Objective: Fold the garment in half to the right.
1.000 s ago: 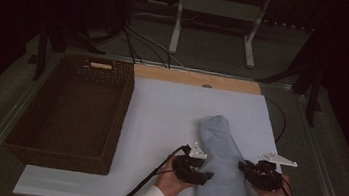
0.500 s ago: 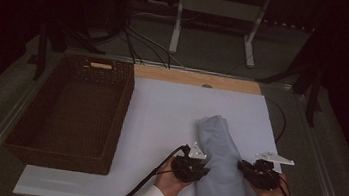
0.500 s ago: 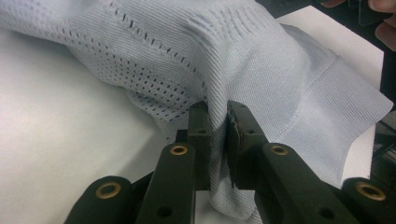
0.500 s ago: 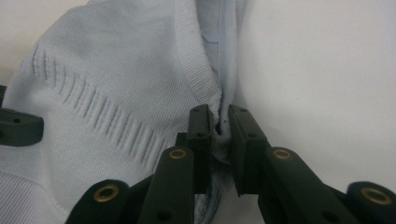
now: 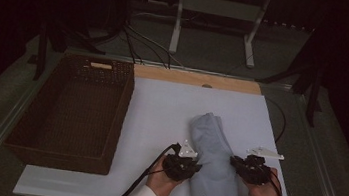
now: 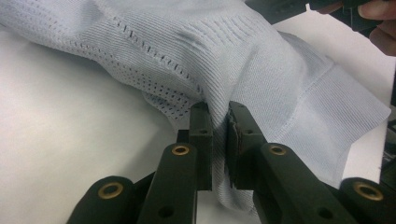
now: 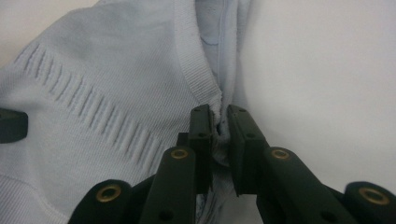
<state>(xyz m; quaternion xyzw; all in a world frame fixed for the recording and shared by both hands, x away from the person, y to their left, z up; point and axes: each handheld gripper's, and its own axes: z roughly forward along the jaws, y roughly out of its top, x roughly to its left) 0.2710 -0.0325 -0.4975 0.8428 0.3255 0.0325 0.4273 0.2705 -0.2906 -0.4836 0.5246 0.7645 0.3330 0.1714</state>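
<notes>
Jaws on the left gripper [image 6: 218, 122] are squeezed tight on a fold of the light blue knit cloth [image 6: 261, 70], and they have just been closing on it. The right gripper [image 7: 218, 122] is clamped the same way on the other edge of the cloth [image 7: 107, 102], with a bit of fabric pinched between its black jaws. In the high view the left gripper [image 5: 182, 165] sits at the left side of the folded cloth [image 5: 213, 155] and the right gripper [image 5: 253, 169] sits at its right side, both at the near end. The cloth lies on the white mat [image 5: 160, 116], a long bundle that runs from the near edge away toward the far left. Each hand is just as close to it, one on each side. The brown basket [image 5: 32, 131] stands well apart to the left, so I think the cloth would have to go up and then left to get there. The room is dark, the far end of the cloth is bunched, and I cannot tell how many layers each gripper has caught
</notes>
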